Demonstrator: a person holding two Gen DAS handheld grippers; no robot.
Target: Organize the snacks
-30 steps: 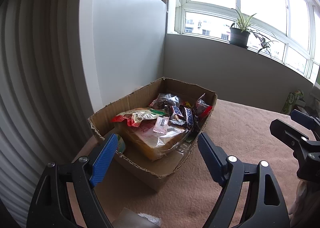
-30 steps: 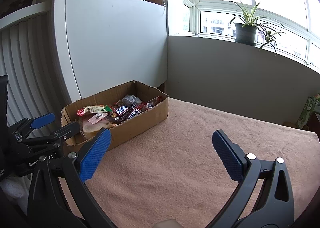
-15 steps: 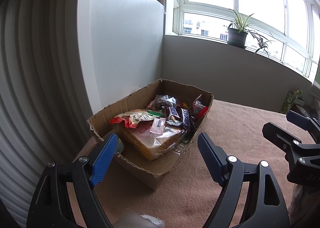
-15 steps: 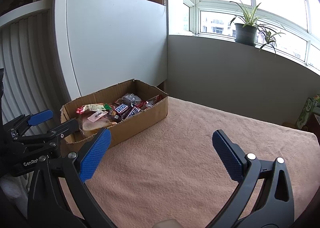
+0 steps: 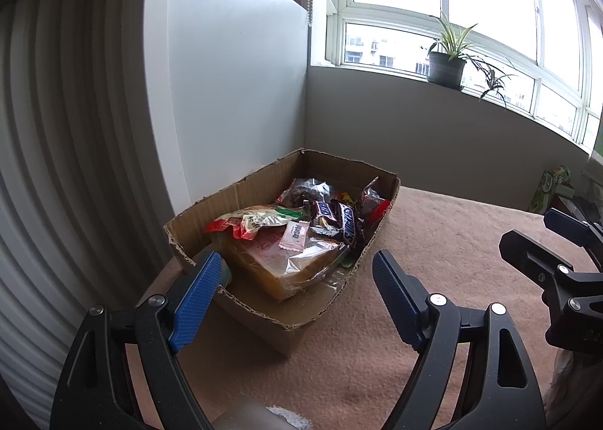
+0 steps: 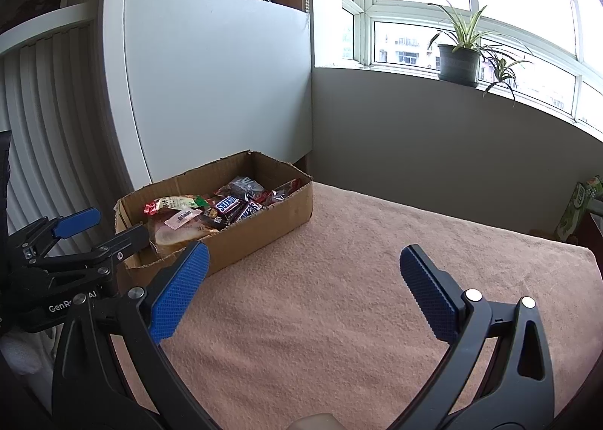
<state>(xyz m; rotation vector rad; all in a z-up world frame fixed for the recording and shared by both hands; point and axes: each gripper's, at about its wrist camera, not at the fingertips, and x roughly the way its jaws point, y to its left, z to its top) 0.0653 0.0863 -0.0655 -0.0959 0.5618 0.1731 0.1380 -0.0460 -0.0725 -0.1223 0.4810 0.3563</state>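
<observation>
Snacks sit piled in the cardboard box (image 5: 286, 320), so the left gripper (image 5: 292, 279) hovers near it, fingers apart; right gripper (image 6: 301, 279) waits spread too.

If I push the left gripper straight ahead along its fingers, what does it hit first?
Most likely the cardboard box: its near corner sits between the open fingers of the left gripper, with the clear bread bag just behind. Depth is hard to judge through the fisheye.
</observation>
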